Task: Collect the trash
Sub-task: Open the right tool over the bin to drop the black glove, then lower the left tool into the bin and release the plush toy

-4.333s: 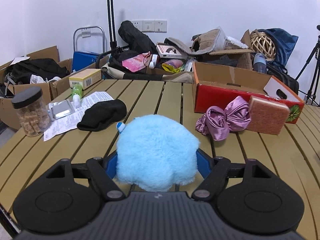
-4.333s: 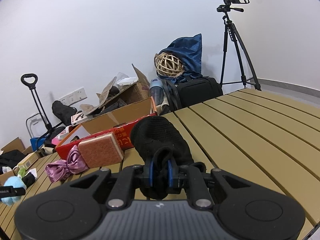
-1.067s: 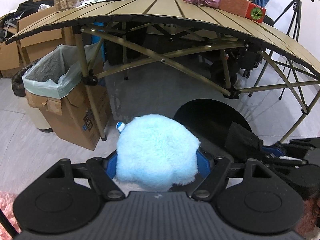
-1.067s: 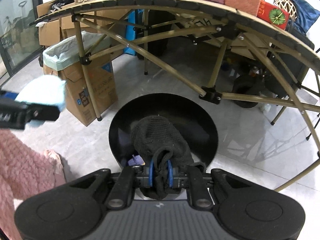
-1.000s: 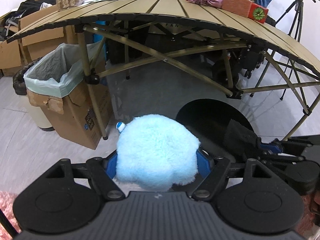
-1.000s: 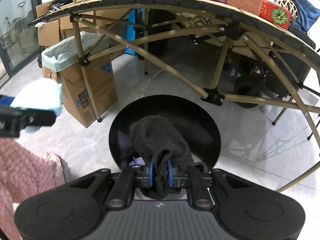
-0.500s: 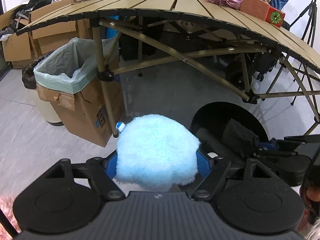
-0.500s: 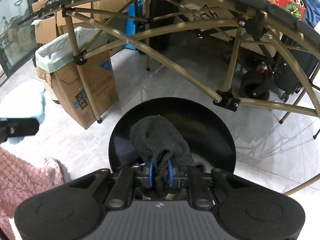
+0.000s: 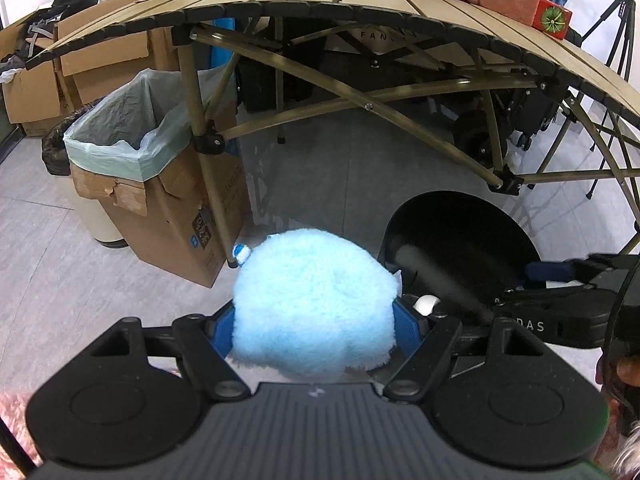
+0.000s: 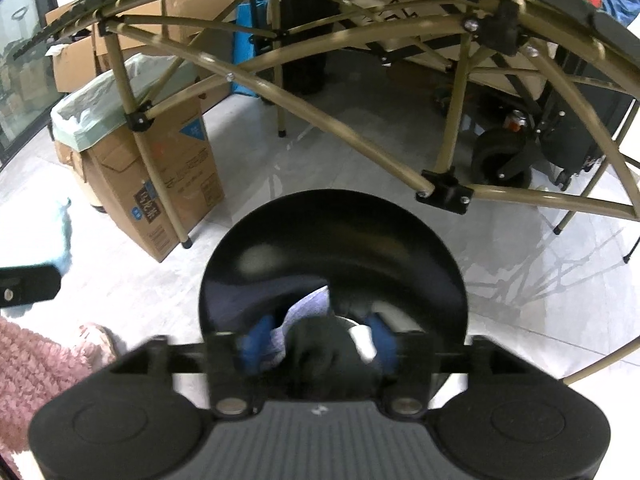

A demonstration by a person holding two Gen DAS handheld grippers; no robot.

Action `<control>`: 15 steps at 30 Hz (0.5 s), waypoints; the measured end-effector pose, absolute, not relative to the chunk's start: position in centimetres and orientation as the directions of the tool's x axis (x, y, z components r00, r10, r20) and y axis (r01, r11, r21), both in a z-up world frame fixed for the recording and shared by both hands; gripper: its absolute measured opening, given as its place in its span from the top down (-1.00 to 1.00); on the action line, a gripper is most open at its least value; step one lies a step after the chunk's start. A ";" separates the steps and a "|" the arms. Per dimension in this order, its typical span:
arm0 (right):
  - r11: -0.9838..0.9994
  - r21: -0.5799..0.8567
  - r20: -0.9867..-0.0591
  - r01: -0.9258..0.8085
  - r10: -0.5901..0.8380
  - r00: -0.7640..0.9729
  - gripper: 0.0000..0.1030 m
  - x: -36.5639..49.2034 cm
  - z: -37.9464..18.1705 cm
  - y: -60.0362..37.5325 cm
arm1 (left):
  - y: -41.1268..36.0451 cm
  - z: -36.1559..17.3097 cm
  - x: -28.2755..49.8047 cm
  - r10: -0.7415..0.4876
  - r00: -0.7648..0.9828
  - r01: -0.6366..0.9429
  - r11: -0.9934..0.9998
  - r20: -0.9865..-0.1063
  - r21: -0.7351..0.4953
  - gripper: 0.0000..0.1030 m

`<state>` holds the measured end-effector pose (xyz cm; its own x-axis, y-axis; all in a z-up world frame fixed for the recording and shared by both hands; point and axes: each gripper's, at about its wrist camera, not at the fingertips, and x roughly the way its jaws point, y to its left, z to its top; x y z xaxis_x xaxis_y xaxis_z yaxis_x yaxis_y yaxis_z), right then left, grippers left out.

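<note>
A: Which step is this?

B: The drop, by the look of it. The right hand-held gripper (image 10: 316, 346) hangs over the round black bin (image 10: 332, 240) on the floor, and its jaws have just been opening. The black knit cloth (image 10: 320, 344) sits blurred between the blue pads (image 10: 256, 344), apparently slipping free rather than gripped.

A: And the other one?

B: The left hand-held gripper (image 9: 314, 326) stands fairly wide, its pads pressed on a fluffy blue ball (image 9: 314, 300). From its camera the bin (image 9: 460, 232) lies at about two o'clock of the ball.

A: So what next?

B: Likely the left hand must swing toward that bin, get above the opening and let go. The lined cardboard box (image 9: 156, 184) at ten o'clock, by the table (image 9: 360, 12) leg, is another possible target.
</note>
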<state>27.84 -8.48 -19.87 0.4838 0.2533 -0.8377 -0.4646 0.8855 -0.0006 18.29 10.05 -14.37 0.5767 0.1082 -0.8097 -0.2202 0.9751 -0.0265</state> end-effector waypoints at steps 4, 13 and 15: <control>0.894 -0.016 -0.841 -0.448 0.231 0.490 -0.87 28.0 -19.8 -8.8 | 9.9 -14.5 18.3 0.109 0.571 -0.217 0.976 -0.814 -0.022 -0.48; 0.904 -0.027 -0.847 -0.427 0.206 0.489 -1.00 28.1 -19.9 -9.3 | 9.6 -14.8 18.5 0.109 0.560 -0.212 0.977 -0.821 -0.014 -0.48; 0.905 -0.030 -0.846 -0.424 0.204 0.493 -1.00 28.1 -19.9 -9.4 | 9.5 -14.8 18.5 0.109 0.560 -0.209 0.978 -0.821 -0.012 -0.48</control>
<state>28.13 -9.42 -19.86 0.4928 0.2035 -0.8460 -0.4245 0.9050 -0.0295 18.52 9.48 -14.83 0.5603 0.1091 -0.8211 -0.2087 0.9779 -0.0124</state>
